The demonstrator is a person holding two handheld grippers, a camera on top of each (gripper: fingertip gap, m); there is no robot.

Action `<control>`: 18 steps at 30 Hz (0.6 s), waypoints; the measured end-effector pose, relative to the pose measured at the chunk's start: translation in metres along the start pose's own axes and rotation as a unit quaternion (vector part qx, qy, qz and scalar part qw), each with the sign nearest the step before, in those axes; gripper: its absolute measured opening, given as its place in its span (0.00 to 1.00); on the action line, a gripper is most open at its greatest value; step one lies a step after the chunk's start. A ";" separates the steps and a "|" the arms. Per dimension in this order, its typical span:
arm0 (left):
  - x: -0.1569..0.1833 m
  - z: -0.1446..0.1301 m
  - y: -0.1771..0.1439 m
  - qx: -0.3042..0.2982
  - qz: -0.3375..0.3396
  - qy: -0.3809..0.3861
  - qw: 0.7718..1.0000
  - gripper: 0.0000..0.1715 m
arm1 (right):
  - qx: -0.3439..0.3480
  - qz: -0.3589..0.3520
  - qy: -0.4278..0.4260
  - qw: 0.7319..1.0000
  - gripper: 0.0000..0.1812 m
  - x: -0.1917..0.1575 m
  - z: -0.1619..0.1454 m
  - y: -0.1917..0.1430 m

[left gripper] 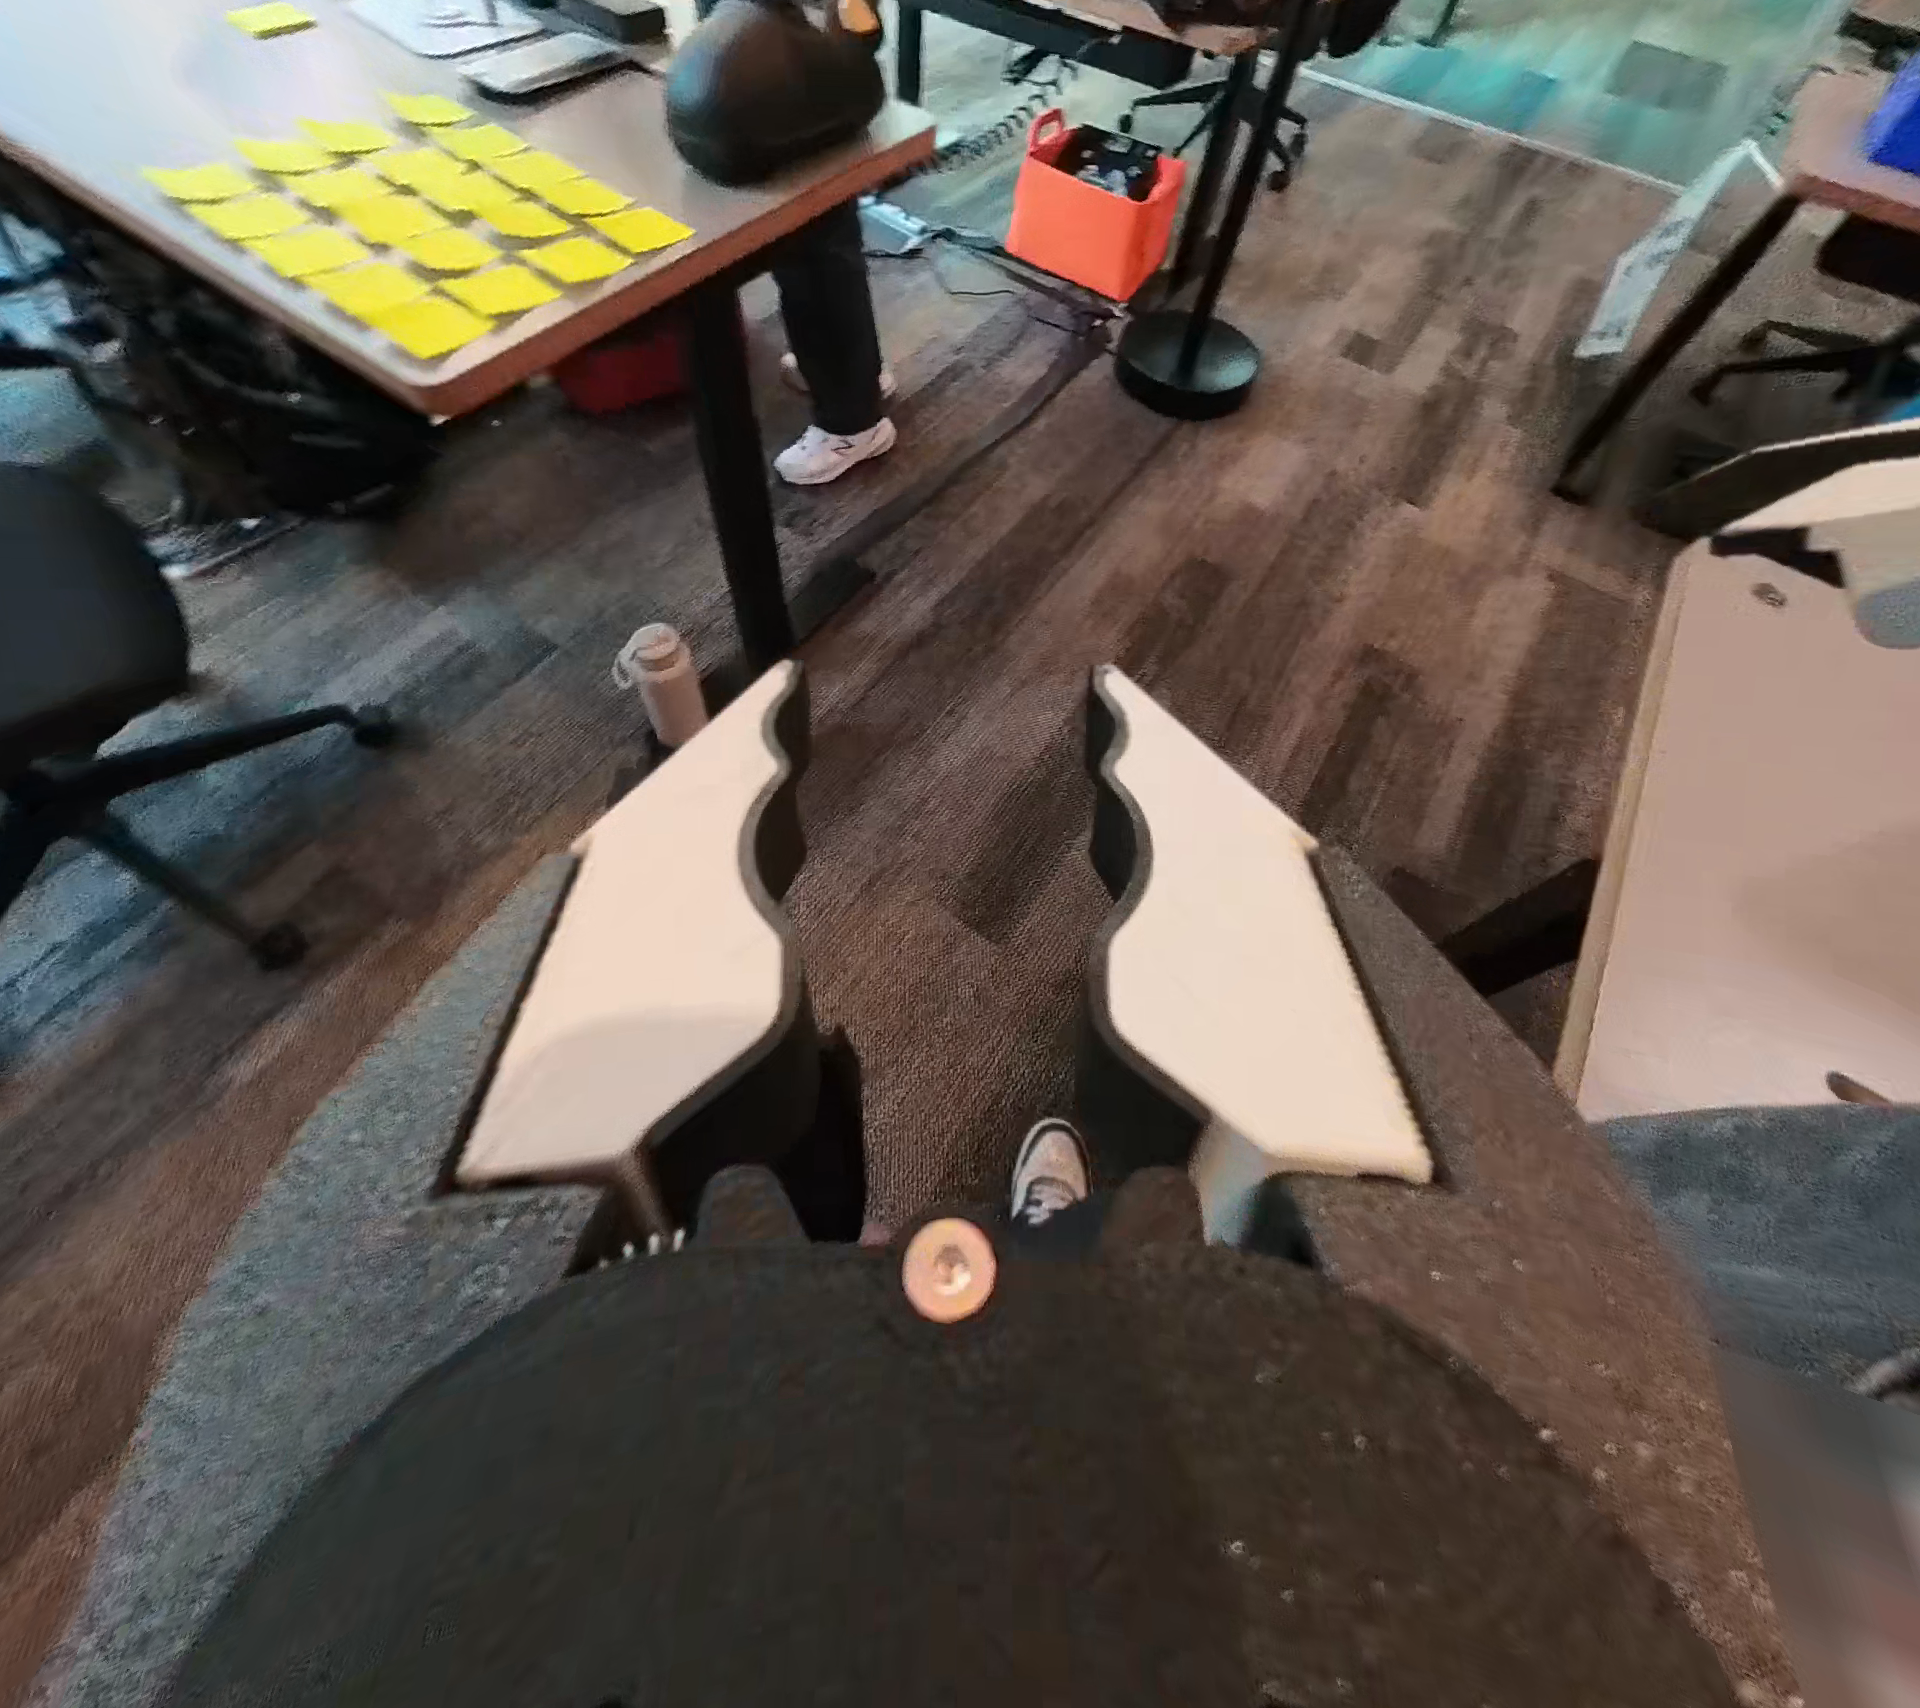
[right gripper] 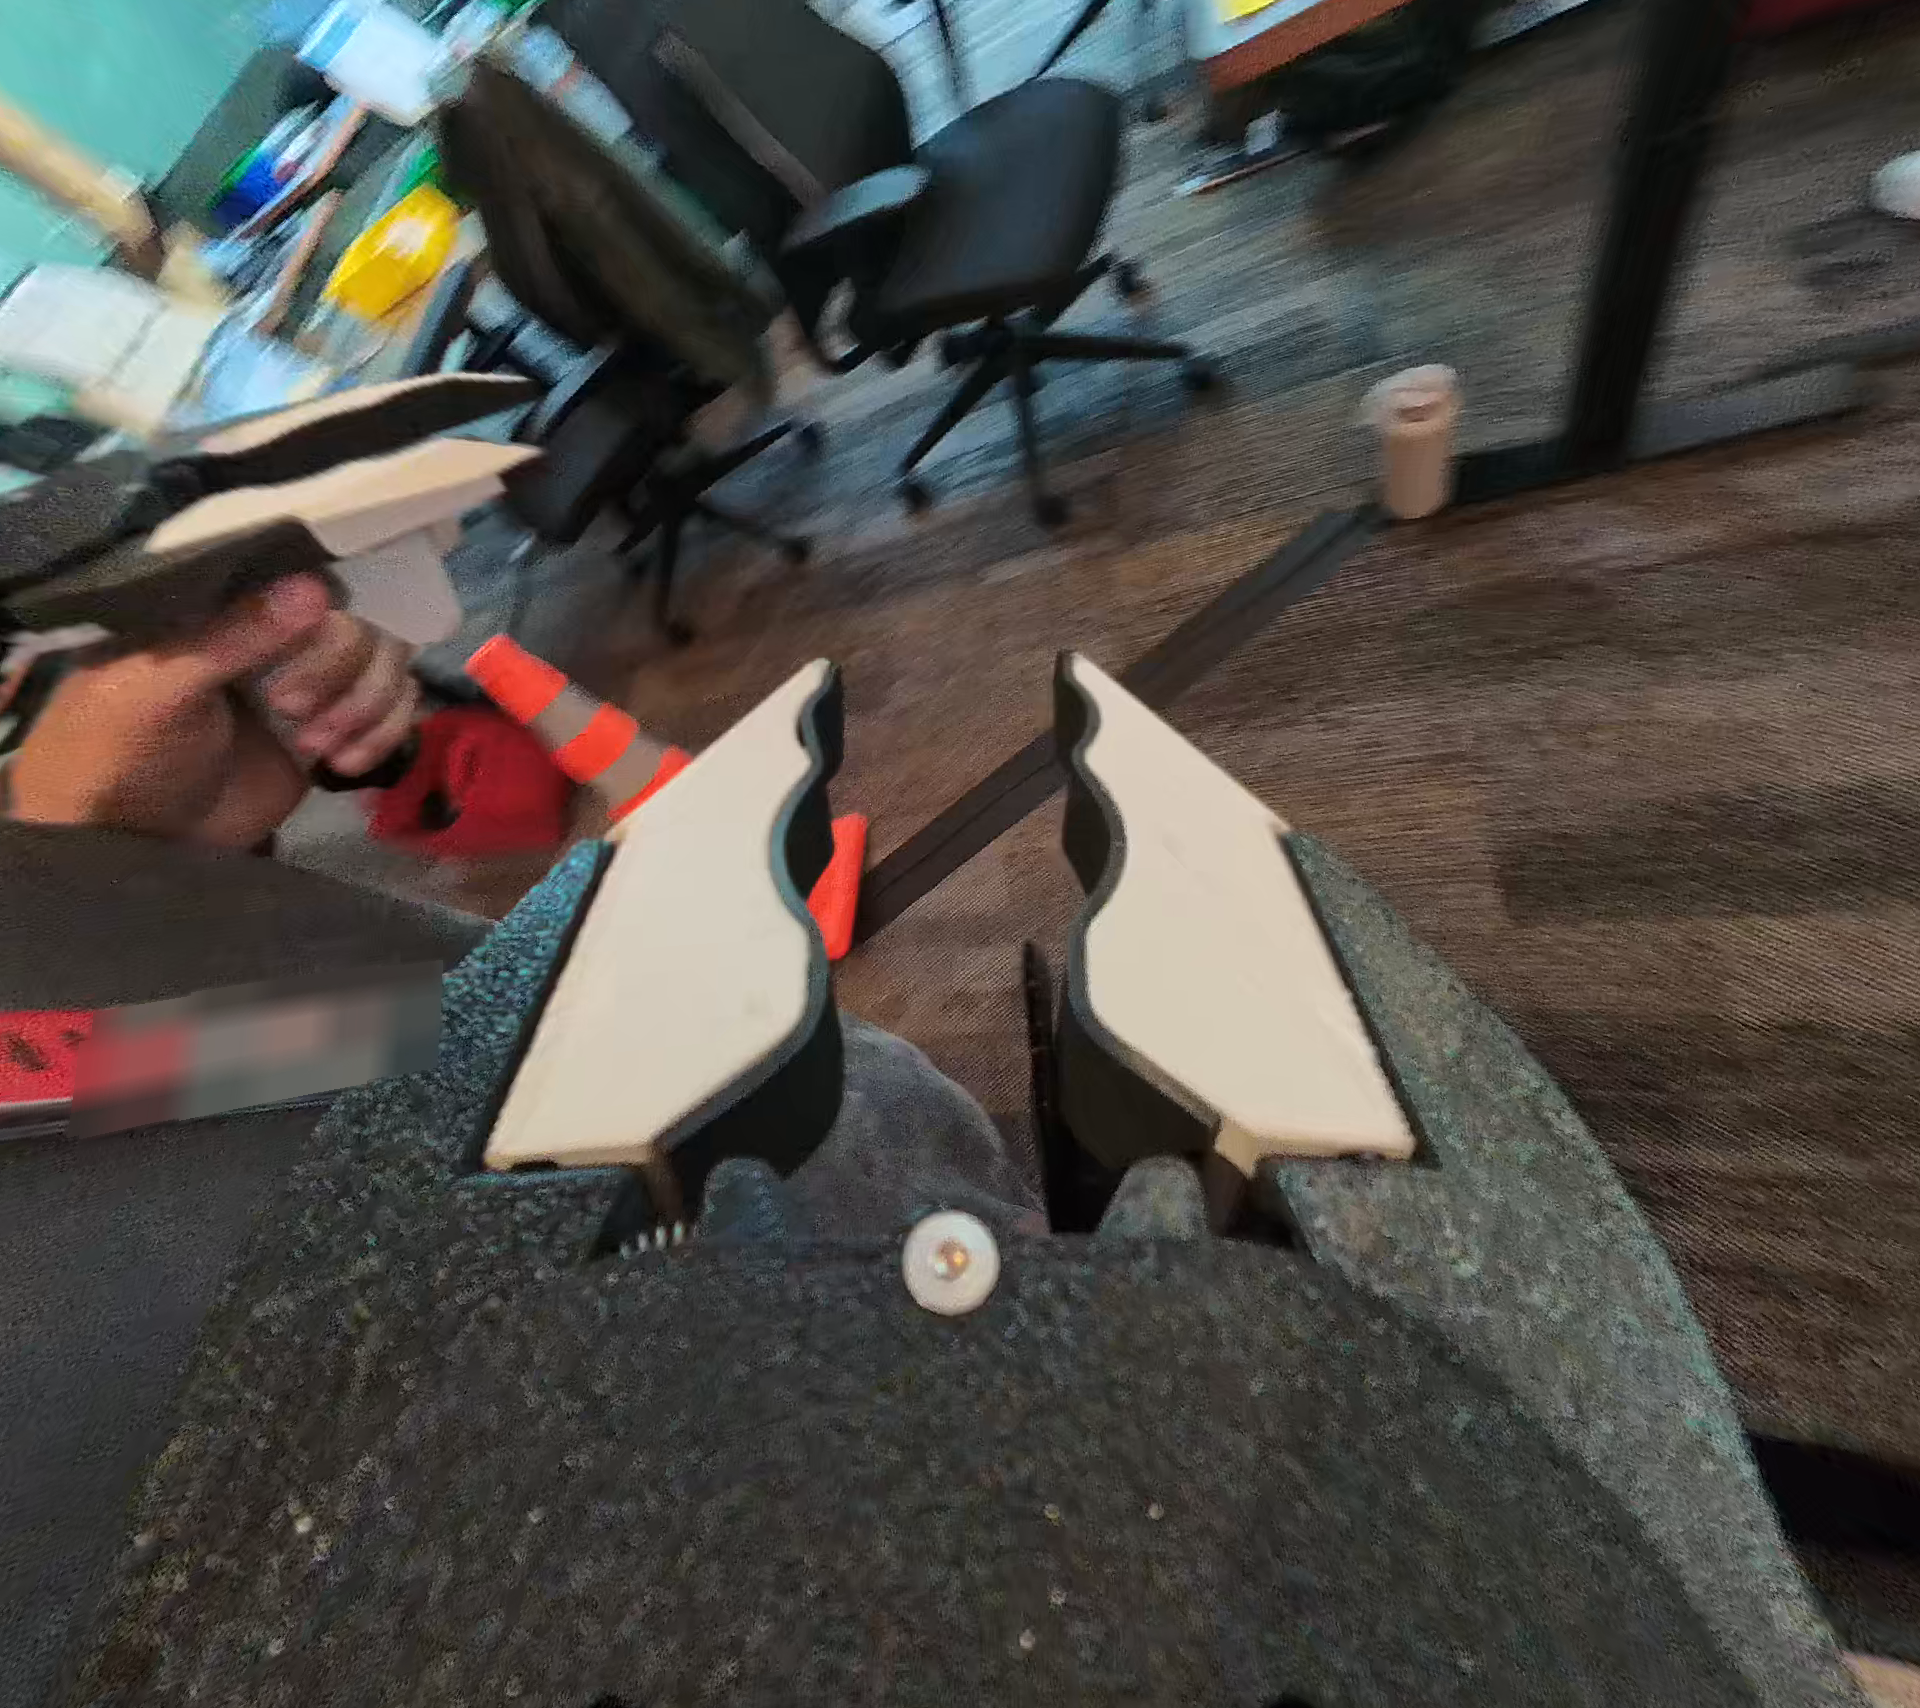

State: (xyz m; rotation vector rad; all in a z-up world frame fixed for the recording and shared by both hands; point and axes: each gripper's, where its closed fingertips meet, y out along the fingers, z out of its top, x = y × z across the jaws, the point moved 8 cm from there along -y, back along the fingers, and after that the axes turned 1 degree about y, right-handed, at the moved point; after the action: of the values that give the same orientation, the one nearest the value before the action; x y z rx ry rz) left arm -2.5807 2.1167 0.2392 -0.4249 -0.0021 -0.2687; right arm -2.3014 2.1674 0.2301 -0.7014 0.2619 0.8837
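The left hand-held gripper [left gripper: 945, 687], with white fingers edged in black, is released and grasps nothing. It hangs over brown and grey wood-patterned carpet floor [left gripper: 1299, 619]. Nearest its left fingertip stands a pale grey metal water bottle [left gripper: 665, 682] on the floor, beside the black leg of a grey-topped bench [left gripper: 665, 131]. On that bench lie rows of square yellow sticky notes [left gripper: 416, 214] and a rounded black helmet [left gripper: 774, 89] near its corner. A person [left gripper: 821, 287] in dark trousers and white shoes stands behind the bench. An orange fabric bin [left gripper: 1091, 214] sits on the floor farther off.

The right hand-held gripper [right gripper: 945, 682] is likewise released and empty, over the same floor. An orange traffic cone with grey bands [right gripper: 582, 728] lies on its side just beyond its left finger. Black wheeled office chairs [right gripper: 977, 235] stand farther away.
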 end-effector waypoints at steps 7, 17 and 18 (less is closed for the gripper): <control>0.028 0.113 0.139 0.049 -0.168 0.045 0.984 0.26 | 0.117 -0.199 0.057 0.971 0.21 0.073 0.047 -0.062; 0.083 0.145 0.282 -0.042 -0.382 0.083 0.919 0.25 | 0.185 -0.322 0.197 0.907 0.22 0.122 0.052 -0.066; 0.084 0.150 0.293 -0.044 -0.398 0.098 0.911 0.25 | 0.198 -0.327 0.217 0.898 0.22 0.126 0.054 -0.063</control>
State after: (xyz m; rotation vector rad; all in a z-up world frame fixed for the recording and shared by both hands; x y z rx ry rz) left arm -2.4158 2.4133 0.2616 -0.4689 0.0337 -1.1224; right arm -2.1775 2.2531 0.2383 -0.5394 0.5466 0.0109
